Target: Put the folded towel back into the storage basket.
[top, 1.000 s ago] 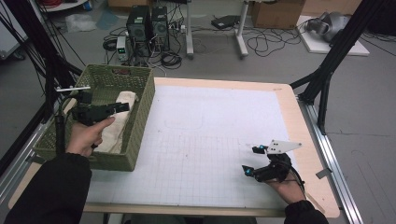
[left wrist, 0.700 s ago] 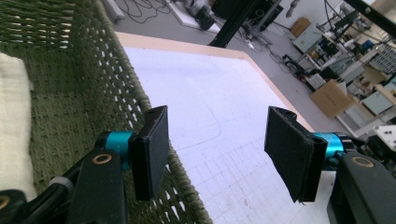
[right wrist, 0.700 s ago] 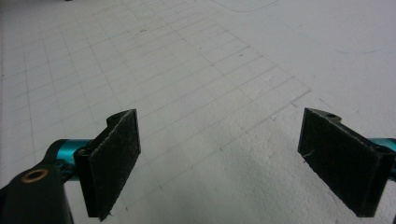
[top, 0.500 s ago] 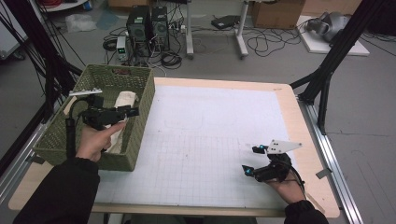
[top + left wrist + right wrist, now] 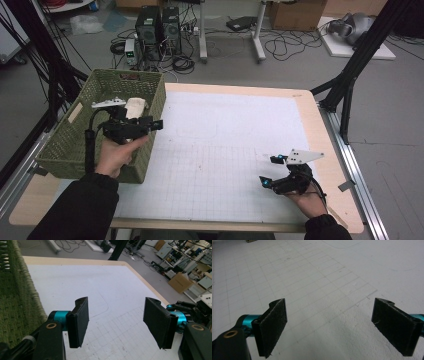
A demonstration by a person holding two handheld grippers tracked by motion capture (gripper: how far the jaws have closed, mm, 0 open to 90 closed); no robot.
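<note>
The left hand-held gripper (image 5: 150,123) hung over the right rim of the green woven plastic basket (image 5: 75,145), its jaws empty and just widened further. The cream-coloured folded cloth (image 5: 135,107) lay inside the basket's far right part, its long axis apparently running towards the far wall. The drop looked finished; next, the gripper probably needed to clear the rim. The right hand-held gripper (image 5: 267,170) rested open and empty on the white gridded worktop (image 5: 225,130).

No readable text, label or number anywhere.
</note>
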